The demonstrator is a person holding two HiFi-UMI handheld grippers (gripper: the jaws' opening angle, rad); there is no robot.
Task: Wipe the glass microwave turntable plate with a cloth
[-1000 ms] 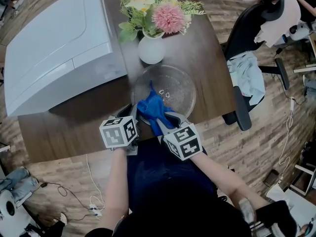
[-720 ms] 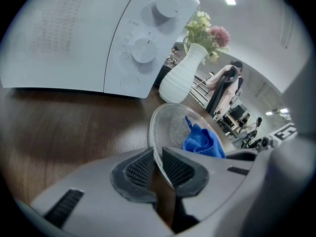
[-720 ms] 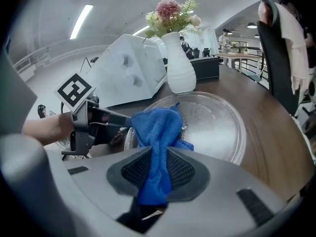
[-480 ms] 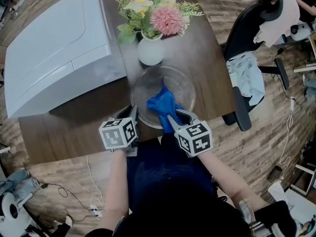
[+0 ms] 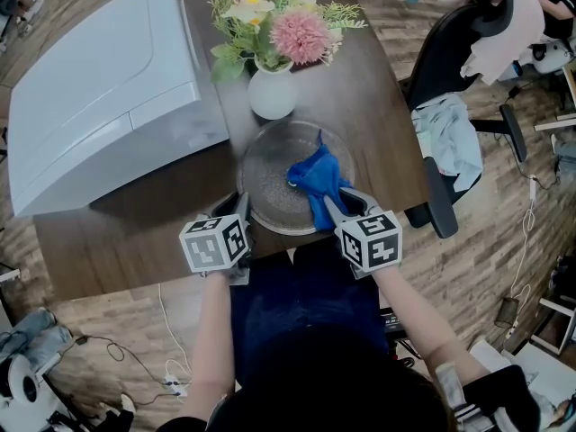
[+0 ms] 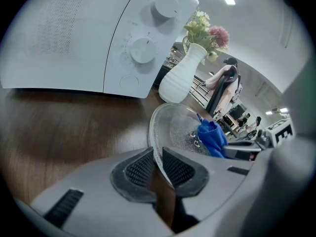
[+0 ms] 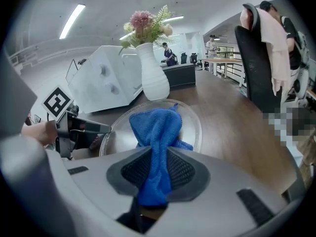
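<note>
The left gripper (image 6: 157,168) clamps the round clear glass turntable plate (image 5: 270,183) by its rim, likely brittle and slick; the right gripper (image 7: 157,174) pinches the limp blue cloth (image 5: 317,183).

Cloth (image 5: 315,180) on plate (image 5: 270,180), vase (image 5: 273,93) behind

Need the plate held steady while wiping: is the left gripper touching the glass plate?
Touching. The left gripper view shows the left gripper shut on the rim of the glass plate, the rim pinched between both pads.
</note>
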